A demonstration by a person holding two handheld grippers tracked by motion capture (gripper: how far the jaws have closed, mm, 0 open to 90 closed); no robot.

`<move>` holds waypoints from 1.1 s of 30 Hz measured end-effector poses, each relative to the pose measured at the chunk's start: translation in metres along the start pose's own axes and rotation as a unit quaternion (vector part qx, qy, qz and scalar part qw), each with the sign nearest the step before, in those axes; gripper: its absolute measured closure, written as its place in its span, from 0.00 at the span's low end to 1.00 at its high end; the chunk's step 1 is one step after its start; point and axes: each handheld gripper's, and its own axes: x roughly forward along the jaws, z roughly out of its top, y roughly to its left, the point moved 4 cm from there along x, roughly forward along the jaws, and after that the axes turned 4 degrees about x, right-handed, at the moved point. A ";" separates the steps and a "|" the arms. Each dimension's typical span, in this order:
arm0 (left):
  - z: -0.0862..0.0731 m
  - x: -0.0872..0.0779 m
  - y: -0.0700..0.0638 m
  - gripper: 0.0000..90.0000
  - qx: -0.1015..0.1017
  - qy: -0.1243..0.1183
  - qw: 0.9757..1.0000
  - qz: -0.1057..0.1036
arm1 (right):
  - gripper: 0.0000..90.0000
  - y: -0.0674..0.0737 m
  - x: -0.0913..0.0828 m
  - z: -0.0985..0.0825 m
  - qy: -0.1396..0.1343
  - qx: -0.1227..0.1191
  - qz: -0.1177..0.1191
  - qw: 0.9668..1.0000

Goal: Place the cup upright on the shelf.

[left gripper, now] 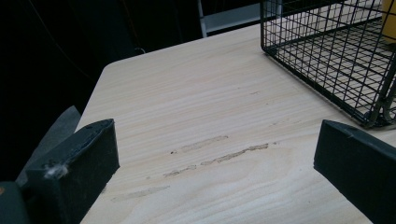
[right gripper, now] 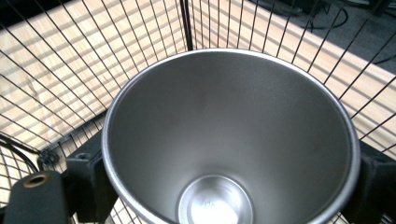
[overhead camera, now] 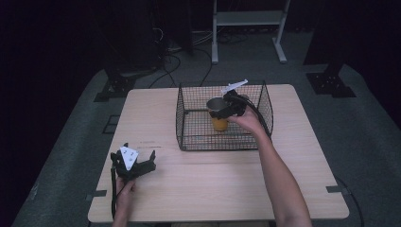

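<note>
Upright inside the wire basket point(overhead camera: 189, 113), long axis vertical, mouth up: the steel-lined orange cup point(overhead camera: 218, 115), clamped at the rim between the jaws of the right hand-held gripper point(overhead camera: 226, 107), far nearer than the left hand-held gripper point(overhead camera: 134, 161), spread empty on the surface point(overhead camera: 213, 189) outside the basket.

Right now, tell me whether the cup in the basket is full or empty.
Empty. The right gripper view looks straight down into the cup: bare steel walls and a shiny bottom, nothing inside. It stands mouth-up within the wire basket.
</note>
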 end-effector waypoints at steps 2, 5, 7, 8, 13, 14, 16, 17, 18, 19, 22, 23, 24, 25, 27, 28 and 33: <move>0.000 0.000 0.000 0.00 0.000 0.000 1.000 0.000 | 0.12 0.001 0.002 -0.002 0.013 -0.006 -0.008 1.000; 0.000 0.000 0.000 0.00 0.001 0.000 1.000 0.000 | 0.12 -0.001 0.002 -0.001 0.012 -0.005 -0.012 1.000; 0.000 0.000 0.000 0.00 0.001 0.000 1.000 0.000 | 0.12 -0.002 0.001 -0.002 0.013 -0.008 -0.014 1.000; 0.000 0.000 0.000 0.00 0.001 0.000 1.000 0.000 | 0.12 -0.002 0.001 -0.002 0.012 -0.007 -0.014 1.000; 0.000 0.000 0.000 0.00 0.001 0.000 1.000 0.000 | 0.11 0.001 0.000 -0.001 0.015 -0.013 -0.011 1.000; 0.000 0.000 -0.001 0.00 0.002 0.000 1.000 0.000 | 0.11 0.002 0.000 -0.001 0.014 -0.013 -0.011 1.000; 0.000 0.000 -0.001 0.00 0.002 0.000 1.000 0.000 | 0.11 0.002 0.000 -0.001 0.013 -0.012 -0.010 1.000; 0.000 0.000 0.000 0.00 0.001 0.000 1.000 0.000 | 0.10 0.003 0.001 -0.001 0.013 -0.013 -0.010 1.000; 0.000 0.000 0.000 0.00 0.001 0.000 1.000 0.000 | 0.10 0.003 0.001 -0.001 0.013 -0.013 -0.010 1.000; 0.000 0.000 0.000 0.00 0.001 0.000 1.000 0.000 | 0.10 0.003 0.001 -0.001 0.012 -0.016 -0.013 1.000; 0.000 0.000 -0.001 0.00 0.003 0.000 1.000 0.000 | 0.08 0.003 0.000 -0.001 0.012 -0.020 -0.019 1.000; 0.000 0.000 -0.001 0.00 0.003 0.000 1.000 0.000 | 0.08 0.003 0.000 -0.001 0.012 -0.020 -0.019 1.000; 0.000 0.000 -0.001 0.00 0.003 0.000 1.000 -0.001 | 0.08 0.002 0.000 -0.001 0.012 -0.019 -0.020 1.000; 0.000 0.000 -0.001 0.00 0.003 0.000 1.000 0.000 | 0.08 0.002 0.000 -0.001 0.012 -0.019 -0.020 1.000; 0.000 0.000 0.000 0.00 0.001 -0.001 1.000 0.000 | 0.08 0.002 0.000 -0.001 0.015 -0.023 -0.021 0.999; 0.000 0.000 0.000 0.00 0.001 -0.001 1.000 0.000 | 0.08 0.002 0.000 -0.001 0.015 -0.023 -0.021 0.999; 0.000 0.000 -0.001 0.00 0.003 0.000 1.000 -0.001 | 0.06 0.003 0.000 -0.003 0.012 -0.022 -0.019 0.999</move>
